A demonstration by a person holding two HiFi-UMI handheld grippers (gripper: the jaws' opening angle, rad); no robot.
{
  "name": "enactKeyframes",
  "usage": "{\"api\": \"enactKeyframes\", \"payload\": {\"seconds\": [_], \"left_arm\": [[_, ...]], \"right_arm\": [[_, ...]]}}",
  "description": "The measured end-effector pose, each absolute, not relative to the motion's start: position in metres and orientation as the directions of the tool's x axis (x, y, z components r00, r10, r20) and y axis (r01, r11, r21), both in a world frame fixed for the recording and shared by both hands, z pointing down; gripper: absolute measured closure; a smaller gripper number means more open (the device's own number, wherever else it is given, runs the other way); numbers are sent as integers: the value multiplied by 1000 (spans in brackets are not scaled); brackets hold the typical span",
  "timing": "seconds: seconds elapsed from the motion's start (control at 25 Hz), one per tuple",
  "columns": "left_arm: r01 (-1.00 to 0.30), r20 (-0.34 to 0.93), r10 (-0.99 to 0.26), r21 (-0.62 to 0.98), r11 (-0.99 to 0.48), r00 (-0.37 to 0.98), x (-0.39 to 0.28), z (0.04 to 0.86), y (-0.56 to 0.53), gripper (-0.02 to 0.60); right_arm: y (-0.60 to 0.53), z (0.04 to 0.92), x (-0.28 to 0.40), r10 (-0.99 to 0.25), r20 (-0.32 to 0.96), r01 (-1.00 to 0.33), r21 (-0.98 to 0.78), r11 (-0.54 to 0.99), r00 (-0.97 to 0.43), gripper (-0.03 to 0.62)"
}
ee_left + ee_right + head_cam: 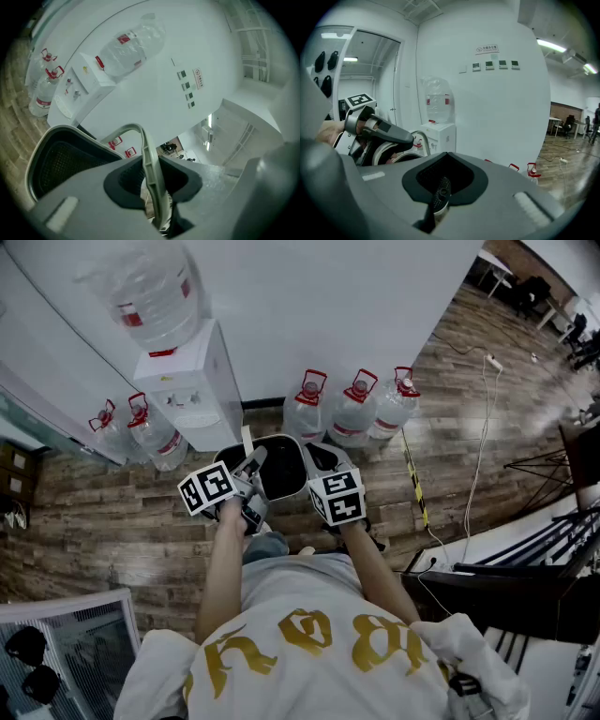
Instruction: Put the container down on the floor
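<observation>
Shoulders in a white shirt with gold print are filling the head view at 6 o'clock, and both forearms are reaching up toward centre. The left gripper and the right gripper are meeting on a dark container with a pale rim, one on each side of it. The container is sitting dead centre, in front of the water dispenser at 11 o'clock, over the wood floor. Three water jugs with red handles are lining the wall at 1 o'clock, two more at 9 o'clock, and a white cable is trailing off at 3 o'clock.

Over to the left gripper view: the jaws are squeezing together on the container's pale handle, which is arching up from between them toward 12 o'clock. The dark mesh interior is lying at 8 o'clock, and the dispenser's upturned bottle at 11 o'clock.

Now the right gripper view: the jaws are pressing together on a thin dark ribbed piece. The left gripper is showing at 9 o'clock on the pale rim, with the container riding level with the dispenser's cabinet, up off the floor.
</observation>
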State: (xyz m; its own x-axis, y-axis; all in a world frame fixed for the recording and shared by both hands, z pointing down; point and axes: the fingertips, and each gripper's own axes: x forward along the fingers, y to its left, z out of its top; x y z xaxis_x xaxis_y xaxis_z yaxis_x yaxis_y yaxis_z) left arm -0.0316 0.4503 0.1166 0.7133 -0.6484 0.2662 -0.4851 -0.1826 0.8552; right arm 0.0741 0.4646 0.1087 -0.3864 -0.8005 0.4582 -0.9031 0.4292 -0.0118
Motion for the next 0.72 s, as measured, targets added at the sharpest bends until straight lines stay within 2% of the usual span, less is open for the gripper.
{"api": "enactKeyframes", "payload": {"seconds": [0.72], "left_arm": [[-499, 286, -658, 852, -157, 697, -35, 123, 456, 497]], "right_arm": [[460, 111, 62, -792, 440, -894, -59, 444, -422, 566]]}}
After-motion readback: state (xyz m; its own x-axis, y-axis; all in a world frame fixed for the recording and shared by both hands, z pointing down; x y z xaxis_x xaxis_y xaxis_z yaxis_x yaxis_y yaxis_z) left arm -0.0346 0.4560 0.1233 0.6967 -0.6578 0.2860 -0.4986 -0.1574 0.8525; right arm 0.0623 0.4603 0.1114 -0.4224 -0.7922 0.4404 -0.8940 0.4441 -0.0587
